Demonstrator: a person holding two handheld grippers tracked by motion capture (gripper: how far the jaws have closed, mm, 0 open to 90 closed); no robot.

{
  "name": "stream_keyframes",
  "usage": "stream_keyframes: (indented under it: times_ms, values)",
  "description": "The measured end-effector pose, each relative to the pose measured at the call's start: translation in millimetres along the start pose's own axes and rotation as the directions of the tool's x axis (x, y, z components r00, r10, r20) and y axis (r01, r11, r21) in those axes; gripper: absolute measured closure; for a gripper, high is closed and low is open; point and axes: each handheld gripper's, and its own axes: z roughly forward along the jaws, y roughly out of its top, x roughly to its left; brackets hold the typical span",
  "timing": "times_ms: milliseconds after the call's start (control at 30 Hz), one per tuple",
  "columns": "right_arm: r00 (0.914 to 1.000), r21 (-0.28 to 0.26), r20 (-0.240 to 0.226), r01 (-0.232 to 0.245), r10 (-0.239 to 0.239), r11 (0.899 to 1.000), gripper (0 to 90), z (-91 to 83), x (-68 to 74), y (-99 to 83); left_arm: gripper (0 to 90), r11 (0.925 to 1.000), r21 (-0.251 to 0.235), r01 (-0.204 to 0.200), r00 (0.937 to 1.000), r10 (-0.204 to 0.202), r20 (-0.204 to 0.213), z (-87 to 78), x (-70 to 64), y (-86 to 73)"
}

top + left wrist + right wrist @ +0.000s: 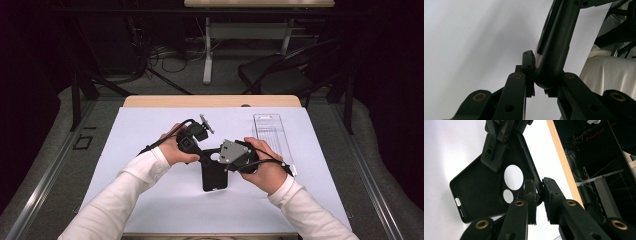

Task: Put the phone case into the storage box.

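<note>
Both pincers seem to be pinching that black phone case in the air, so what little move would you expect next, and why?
Probably lowering the phone case flat onto the white mat. The left gripper and right gripper each clamp an edge at its camera-hole end, holding it tilted above the mat, beside the clear plastic tray.

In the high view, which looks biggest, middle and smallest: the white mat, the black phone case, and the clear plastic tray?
1. White mat, by far the biggest.
2. Clear plastic tray.
3. Black phone case, partly hidden by the grippers, so these last two are close.
</note>
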Motion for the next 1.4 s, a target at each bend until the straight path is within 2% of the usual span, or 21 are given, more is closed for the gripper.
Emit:
stream_keyframes:
  times_ms: [533, 933, 1300, 1367, 1400]
  values:
    - [1.0000, -0.009, 0.003, 0.001, -0.001, 1.000, 81.7, -0.2, -1.1, -0.4, 80.3, 1.0000, -0.009, 0.003, 1.0000, -0.003, 0.007, -0.1, 1.5, -0.2]
    - [0.9998, -0.013, 0.007, -0.019, 0.019, 1.000, 81.7, -0.7, -3.1, -2.6, 72.4, 0.9995, -0.030, 0.006, 0.9999, -0.006, 0.015, -2.2, 1.5, -1.6]
    - [0.9996, -0.006, 0.004, -0.028, 0.029, 1.000, 81.8, -3.0, -8.4, -7.8, 65.3, 0.9989, -0.046, -0.006, 0.9997, 0.007, 0.024, -6.5, 1.7, -6.9]
    - [0.9989, -0.005, 0.004, -0.046, 0.046, 0.999, 81.8, -3.8, -9.0, -9.3, 64.5, 0.9987, -0.050, -0.006, 0.9996, 0.007, 0.027, -7.3, 1.6, -8.8]
    - [0.9994, -0.004, 0.002, -0.034, 0.034, 0.999, 81.8, -4.3, -10.6, -10.3, 64.0, 0.9984, -0.056, -0.007, 0.9995, 0.008, 0.029, -7.7, 1.9, -9.9]
